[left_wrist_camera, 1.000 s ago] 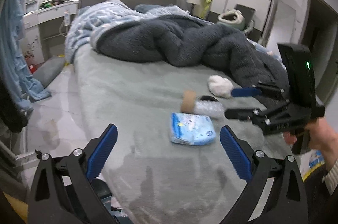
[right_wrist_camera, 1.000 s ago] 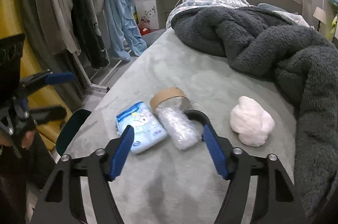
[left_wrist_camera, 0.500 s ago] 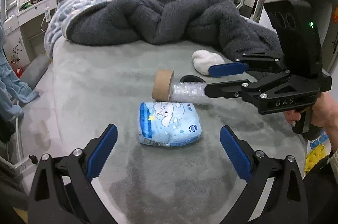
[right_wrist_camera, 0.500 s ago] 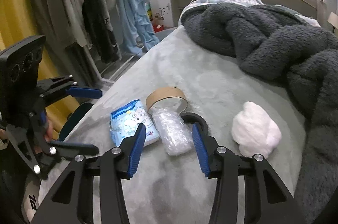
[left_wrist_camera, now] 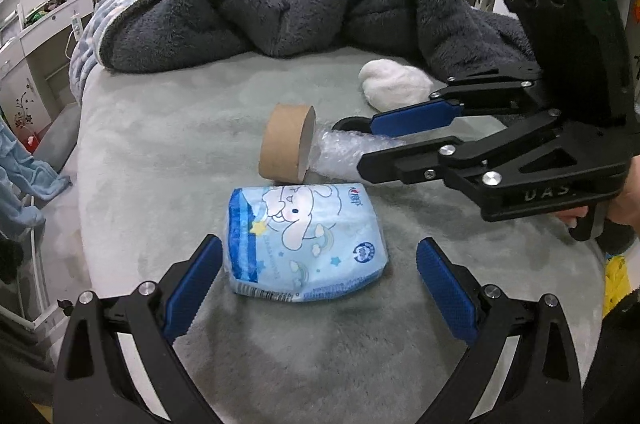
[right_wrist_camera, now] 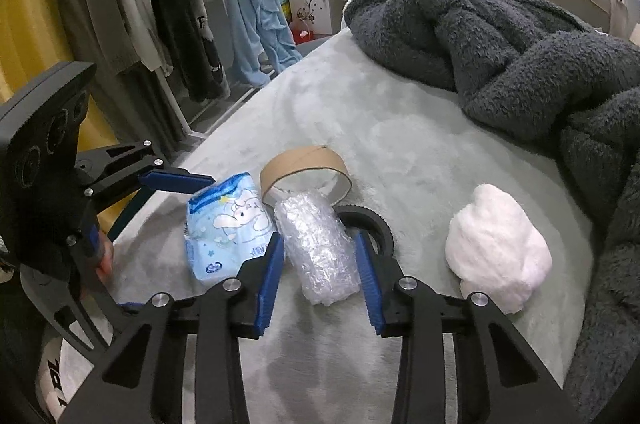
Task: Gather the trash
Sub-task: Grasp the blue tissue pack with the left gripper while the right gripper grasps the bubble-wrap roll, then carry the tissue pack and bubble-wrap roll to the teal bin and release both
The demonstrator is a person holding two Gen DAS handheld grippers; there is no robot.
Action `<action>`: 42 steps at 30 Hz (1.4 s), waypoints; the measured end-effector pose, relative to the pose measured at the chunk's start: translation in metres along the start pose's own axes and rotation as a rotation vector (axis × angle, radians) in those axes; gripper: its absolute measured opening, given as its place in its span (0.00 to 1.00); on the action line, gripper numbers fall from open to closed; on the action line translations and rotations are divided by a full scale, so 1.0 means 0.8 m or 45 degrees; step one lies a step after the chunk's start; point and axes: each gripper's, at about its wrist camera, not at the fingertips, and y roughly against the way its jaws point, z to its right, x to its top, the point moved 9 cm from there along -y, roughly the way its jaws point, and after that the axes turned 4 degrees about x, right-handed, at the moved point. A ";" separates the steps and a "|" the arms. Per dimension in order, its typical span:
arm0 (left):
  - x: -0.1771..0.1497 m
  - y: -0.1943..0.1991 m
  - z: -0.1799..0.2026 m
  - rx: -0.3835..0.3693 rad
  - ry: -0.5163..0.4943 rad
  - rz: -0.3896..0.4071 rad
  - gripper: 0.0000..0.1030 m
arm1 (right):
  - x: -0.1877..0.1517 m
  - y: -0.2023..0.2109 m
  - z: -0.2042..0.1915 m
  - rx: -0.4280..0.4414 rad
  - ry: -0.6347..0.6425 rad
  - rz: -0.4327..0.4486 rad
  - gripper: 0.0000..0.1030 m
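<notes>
Bubble-wrap roll [right_wrist_camera: 318, 248] between closing right hand-held gripper [right_wrist_camera: 320, 276] pads (contact unclear), black ring [right_wrist_camera: 370, 224] half hidden

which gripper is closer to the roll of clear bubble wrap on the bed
Right. The right gripper straddles the roll of clear bubble wrap, its jaws closing in. The left gripper sits open around the blue tissue pack beside it.

A dark fleece blanket [left_wrist_camera: 304, 8] lies rumpled on the grey bed [left_wrist_camera: 168, 128].
</notes>
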 end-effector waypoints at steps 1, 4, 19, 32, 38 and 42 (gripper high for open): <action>-0.001 -0.002 0.000 -0.002 0.002 -0.003 0.95 | -0.001 -0.001 0.001 -0.004 0.000 -0.004 0.36; -0.004 -0.003 -0.004 0.011 0.002 -0.010 0.95 | -0.003 -0.003 0.002 -0.011 0.001 -0.008 0.36; -0.007 -0.004 -0.014 0.014 0.035 -0.016 0.72 | -0.009 -0.015 -0.004 -0.073 0.059 -0.051 0.36; -0.003 0.038 -0.024 0.004 0.083 0.046 0.70 | 0.014 0.023 -0.021 -0.065 0.018 0.028 0.31; -0.010 0.061 -0.027 0.009 0.110 0.063 0.70 | 0.014 0.045 -0.033 -0.046 -0.079 0.081 0.31; -0.012 0.078 -0.033 0.025 0.132 0.081 0.70 | 0.013 0.051 -0.042 -0.047 -0.162 0.107 0.31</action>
